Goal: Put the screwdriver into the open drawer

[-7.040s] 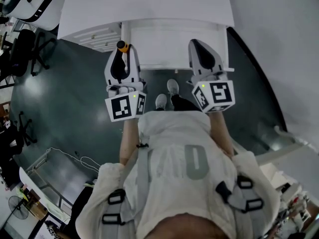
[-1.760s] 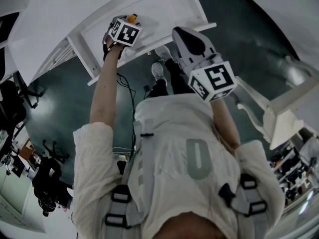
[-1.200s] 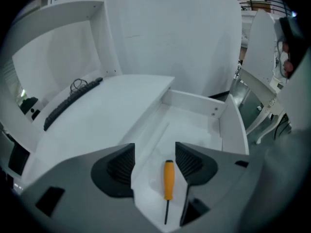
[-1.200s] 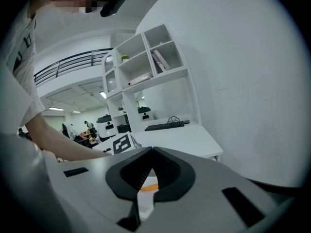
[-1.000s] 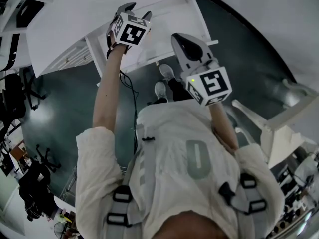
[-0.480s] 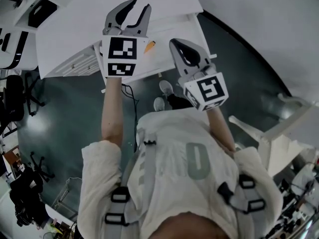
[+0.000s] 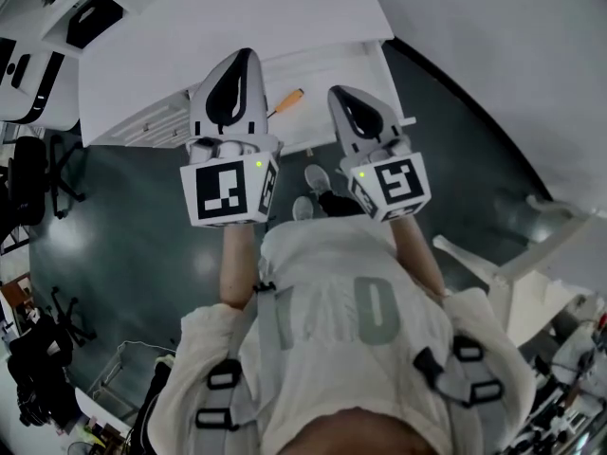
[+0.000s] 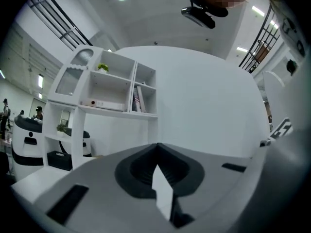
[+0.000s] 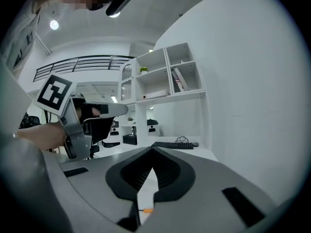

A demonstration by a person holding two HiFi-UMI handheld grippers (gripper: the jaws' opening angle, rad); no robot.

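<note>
The screwdriver [image 7: 285, 100], with its orange handle, lies alone on the floor of the open white drawer [image 7: 321, 72] under the white desk top [image 7: 237, 12]. My left gripper [image 7: 244, 54] hangs above the drawer's left part, shut and with nothing in it. To its right, my right gripper [image 7: 335, 91] is also shut and empty, held over the drawer's right part. In the left gripper view the jaws [image 8: 156, 145] meet in a closed seam. The right gripper view shows its own closed jaws [image 9: 152, 150], the left gripper [image 9: 82, 114] beside them, and a bit of the orange screwdriver [image 9: 146, 209] below.
Office chairs [image 7: 28, 173] stand on the dark floor at the left. White furniture [image 7: 531, 254] juts in at the right. A white shelf unit [image 8: 104, 93] stands beyond the desk, and a keyboard [image 9: 172, 144] lies on a far desk. The person's shoes [image 7: 310, 186] are below the drawer.
My left gripper has let go of the screwdriver in the drawer, lifted up and back toward the person, and shut its jaws. The right gripper has risen slightly.
</note>
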